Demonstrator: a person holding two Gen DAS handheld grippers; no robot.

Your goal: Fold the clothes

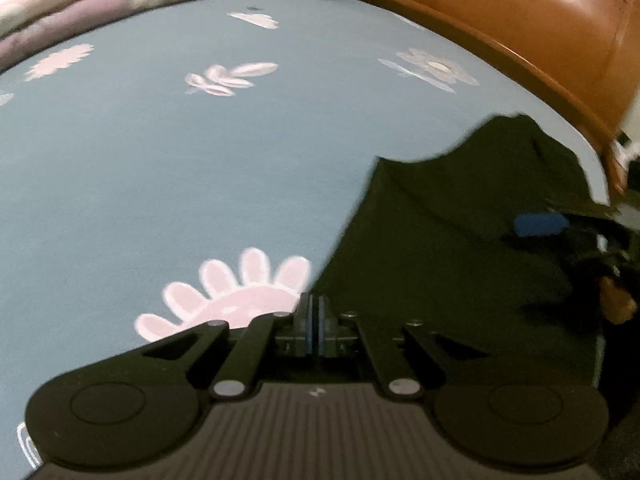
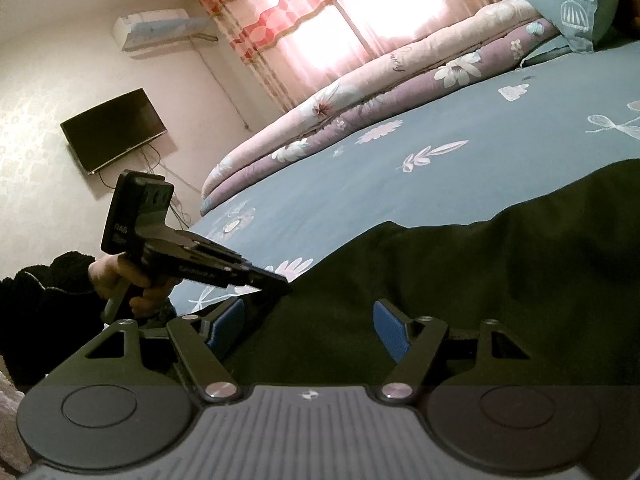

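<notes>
A dark green garment lies spread on the blue flowered bedsheet, near the bed's front edge. My left gripper points down at the garment's left edge, its blue pads pressed together on the cloth there. In the right wrist view the left gripper, held by a hand, pinches that same edge of the garment. My right gripper stands open low over the garment, cloth lying between its blue pads without being pinched. One blue pad of it shows at the right of the left wrist view.
A rolled pink and purple quilt and a teal pillow lie along the far side of the bed. A brown wooden bed frame borders the sheet. A wall television, an air conditioner and curtains stand beyond.
</notes>
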